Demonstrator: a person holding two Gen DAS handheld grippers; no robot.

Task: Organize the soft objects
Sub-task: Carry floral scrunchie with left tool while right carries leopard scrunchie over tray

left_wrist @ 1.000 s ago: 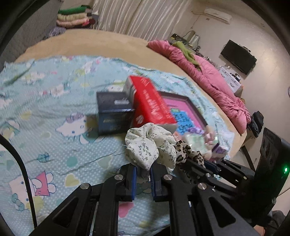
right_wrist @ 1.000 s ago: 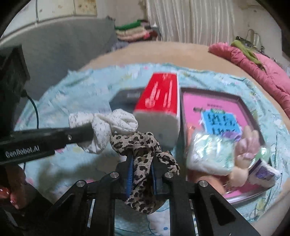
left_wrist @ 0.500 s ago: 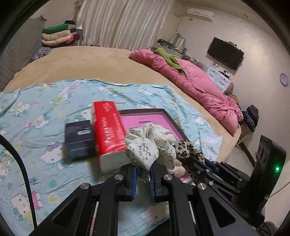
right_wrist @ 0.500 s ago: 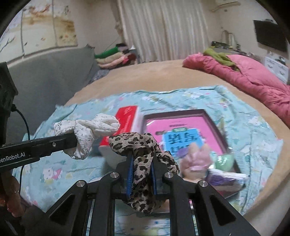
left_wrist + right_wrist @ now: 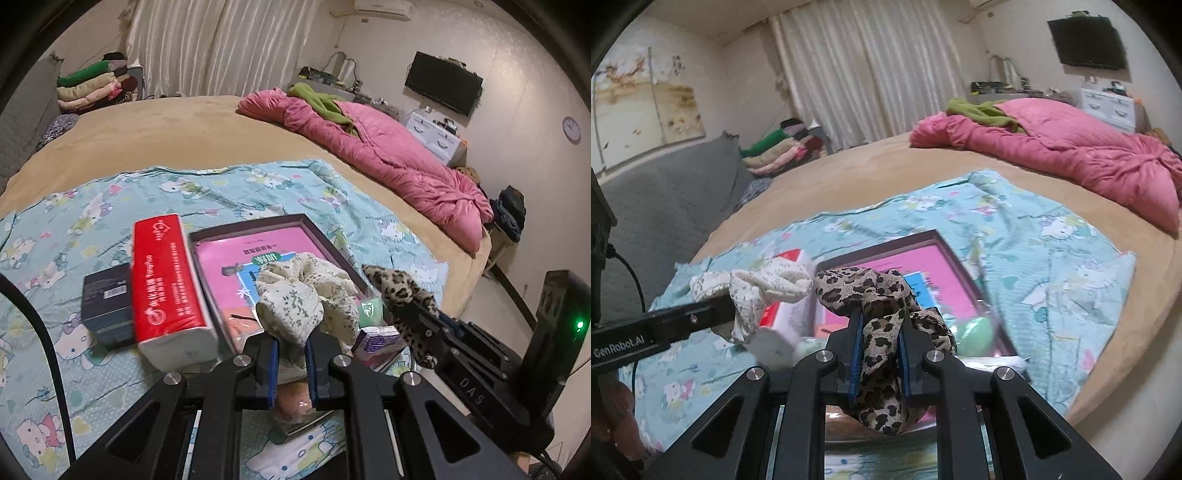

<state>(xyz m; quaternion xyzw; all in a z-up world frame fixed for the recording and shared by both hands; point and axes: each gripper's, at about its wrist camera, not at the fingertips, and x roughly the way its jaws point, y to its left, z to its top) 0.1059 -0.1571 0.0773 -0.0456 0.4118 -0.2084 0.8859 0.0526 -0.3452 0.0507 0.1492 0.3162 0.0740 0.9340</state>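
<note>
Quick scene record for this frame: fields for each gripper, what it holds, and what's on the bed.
left gripper: shut on floral scrunchie, held off the bed
right gripper: shut on leopard scrunchie, held off the bed
surface: cartoon-print blanket on a tan bed
tray: dark frame, pink liner, small items at near end
tissue pack: red, left of tray
dark box: left of tissue pack
background: pink quilt, folded clothes stack

You read "GenRobot.AI" on left gripper (image 5: pixel 713 314) arm, "DAS" on right gripper (image 5: pixel 406 314) body. Red tissue pack (image 5: pixel 168 291) print, pink sheet (image 5: pixel 258 254) print: too blurred to read.
</note>
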